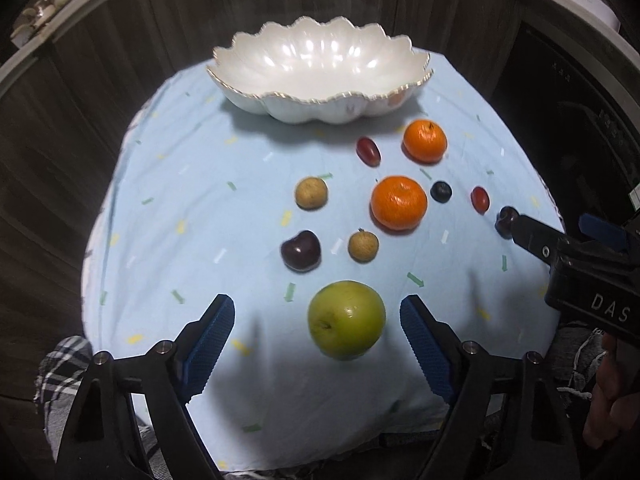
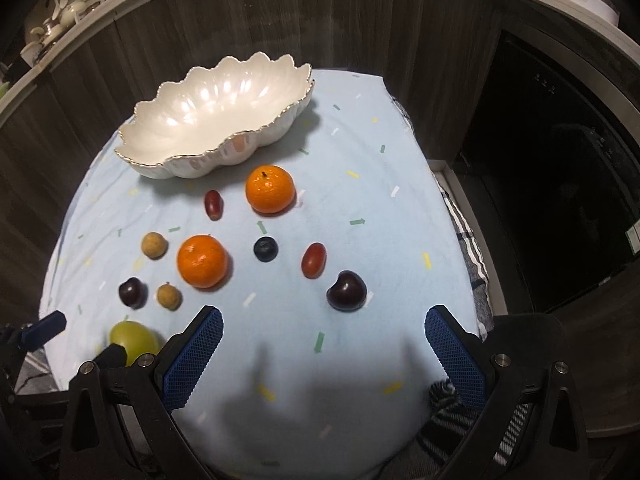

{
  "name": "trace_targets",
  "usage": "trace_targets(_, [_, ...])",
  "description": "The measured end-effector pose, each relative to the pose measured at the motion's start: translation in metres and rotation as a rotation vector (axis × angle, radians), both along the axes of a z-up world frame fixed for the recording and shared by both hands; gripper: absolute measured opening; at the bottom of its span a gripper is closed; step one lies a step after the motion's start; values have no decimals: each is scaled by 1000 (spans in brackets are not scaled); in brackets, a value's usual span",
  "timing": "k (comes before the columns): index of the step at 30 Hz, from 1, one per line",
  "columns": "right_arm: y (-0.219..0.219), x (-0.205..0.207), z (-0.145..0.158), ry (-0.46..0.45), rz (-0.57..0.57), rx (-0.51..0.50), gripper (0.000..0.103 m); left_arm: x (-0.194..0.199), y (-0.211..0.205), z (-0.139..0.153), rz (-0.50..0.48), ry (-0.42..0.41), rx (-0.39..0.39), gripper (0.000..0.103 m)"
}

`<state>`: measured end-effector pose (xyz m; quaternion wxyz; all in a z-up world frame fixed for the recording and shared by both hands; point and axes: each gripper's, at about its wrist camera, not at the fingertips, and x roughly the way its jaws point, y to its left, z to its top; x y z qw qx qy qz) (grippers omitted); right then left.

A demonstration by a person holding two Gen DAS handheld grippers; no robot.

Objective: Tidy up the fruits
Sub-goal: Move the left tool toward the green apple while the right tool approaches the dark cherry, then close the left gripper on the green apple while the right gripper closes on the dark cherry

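Left gripper (image 1: 317, 322) up first: jaws spread wide, blue pads either side of the green apple (image 1: 346, 319), the apple between them but clear of both pads, so nothing gripped, and the tool angles steeply down at the pale blue cloth (image 1: 192, 240). Just beyond the apple sit a dark cherry (image 1: 301, 250) and a small tan longan (image 1: 363, 245), with a second longan (image 1: 311, 192) further back. Middle of the cloth, a mandarin (image 1: 399, 202) beside a blueberry (image 1: 441, 191); behind them a red grape (image 1: 368, 151) and another mandarin (image 1: 424, 141). The scalloped white bowl (image 1: 256, 96) stands empty at the far edge of the cloth. Over to the right, a second red grape (image 2: 313, 260) and a second dark cherry (image 2: 346, 291). Right gripper (image 2: 324, 344): fingers gaping, empty, pitched down over bare cloth, that cherry just ahead of the tips and untouched. A hand (image 1: 608, 400) shows at the frame's right edge below that tool.
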<state>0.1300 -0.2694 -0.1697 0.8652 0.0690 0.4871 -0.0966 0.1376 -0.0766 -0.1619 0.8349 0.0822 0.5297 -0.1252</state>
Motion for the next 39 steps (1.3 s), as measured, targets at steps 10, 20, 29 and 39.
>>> trace_targets(10, [-12, 24, -26, 38, 6, 4, 88, 16, -14, -26, 0, 82, -11, 75])
trace_targets(20, [-15, 36, -46, 76, 25, 17, 66, 21, -18, -41, -15, 122, -39, 62])
trace_targets(29, [-16, 37, -58, 97, 22, 37, 51, 24, -19, -47, -28, 118, -38, 55])
trace_targets(39, [-17, 32, -58, 85, 15, 29, 32, 22, -22, -47, -40, 107, -12, 49])
